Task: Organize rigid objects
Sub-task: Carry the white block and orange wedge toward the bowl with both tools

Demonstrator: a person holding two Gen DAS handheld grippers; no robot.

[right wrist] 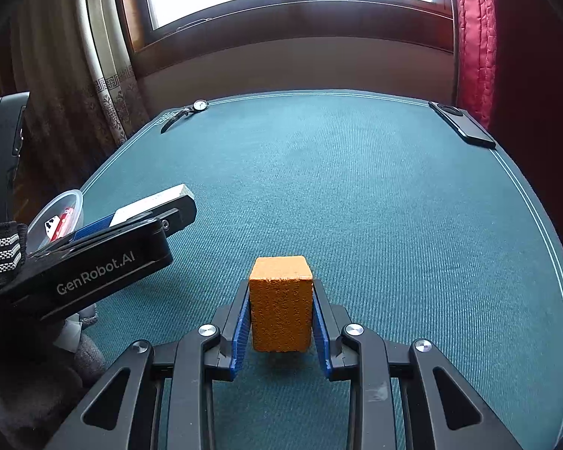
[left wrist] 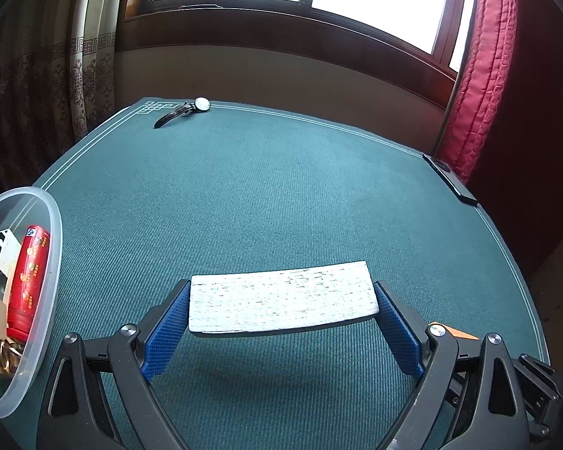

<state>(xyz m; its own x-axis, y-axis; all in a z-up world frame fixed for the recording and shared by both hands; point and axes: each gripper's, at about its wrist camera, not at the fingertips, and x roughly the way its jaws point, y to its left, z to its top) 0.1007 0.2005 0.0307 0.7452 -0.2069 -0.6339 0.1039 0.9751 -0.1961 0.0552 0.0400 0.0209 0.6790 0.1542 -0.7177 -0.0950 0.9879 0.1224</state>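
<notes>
Left gripper (left wrist: 283,302) clamps white flat block (left wrist: 283,300) above green tabletop (left wrist: 281,187); right gripper (right wrist: 281,309) clamps orange block (right wrist: 280,303). Clear container (left wrist: 52,262) lower left.

Green felt tabletop (left wrist: 281,172). Wristwatch (left wrist: 191,109) at far-left corner ahead of left hand-held gripper (left wrist: 283,313); black remote (left wrist: 450,178) far right edge; clear plastic bowl (left wrist: 52,247) immediately left.
</notes>
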